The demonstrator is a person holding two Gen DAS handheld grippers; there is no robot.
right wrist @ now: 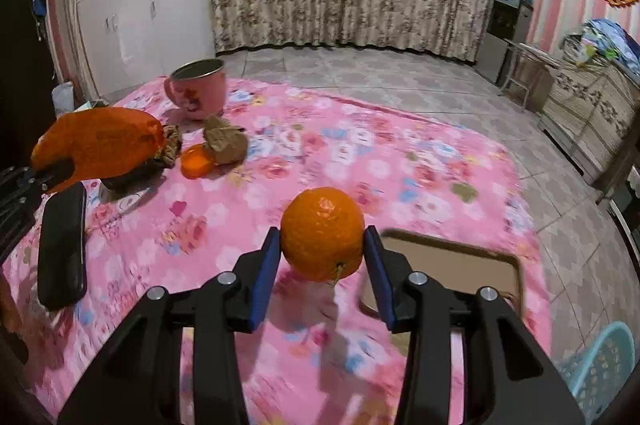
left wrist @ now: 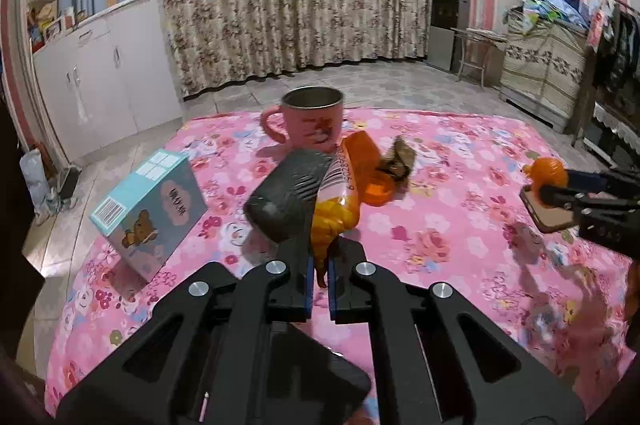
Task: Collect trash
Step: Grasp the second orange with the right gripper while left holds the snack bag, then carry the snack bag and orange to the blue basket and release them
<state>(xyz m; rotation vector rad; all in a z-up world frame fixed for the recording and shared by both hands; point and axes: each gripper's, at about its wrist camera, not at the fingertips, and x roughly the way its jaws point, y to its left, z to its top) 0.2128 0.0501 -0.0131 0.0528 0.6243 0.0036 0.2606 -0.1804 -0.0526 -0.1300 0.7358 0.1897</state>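
The left tongs [left wrist: 320, 281] are closed on the crumpled end of an orange snack wrapper [left wrist: 352, 181], its barcode side showing, and the wrapper is lifted above the pink floral cloth [left wrist: 440, 225] that covers the worktop. In the right wrist view the same wrapper [right wrist: 100, 145] shows as a puffed orange shape at the far left, pinched by a dark finger. A black remote control [left wrist: 288, 193] sits just left of the wrapper in the left view; whether it touches the wrapper cannot be told.

The right tongs [right wrist: 322, 245] grip a whole orange [right wrist: 322, 233] between their blue pads [right wrist: 266, 273], holding it clear of the cloth (its short stem points downward). Just right of it, blurred, is a flat brown board with a dark rim [right wrist: 452, 265].

Farther back on the cloth stands a pink mug [left wrist: 312, 123] with a metal interior, upright, handle to the left. In front of it lie a crumpled brown paper scrap [right wrist: 226, 141] and, touching it, a small piece of orange peel [right wrist: 196, 161]. A light blue carton with a bear picture [left wrist: 152, 213] stands near the worktop's left edge, well apart from the mug. A turquoise perforated basket [right wrist: 604, 365] sits on the tiled floor off the worktop's right side.
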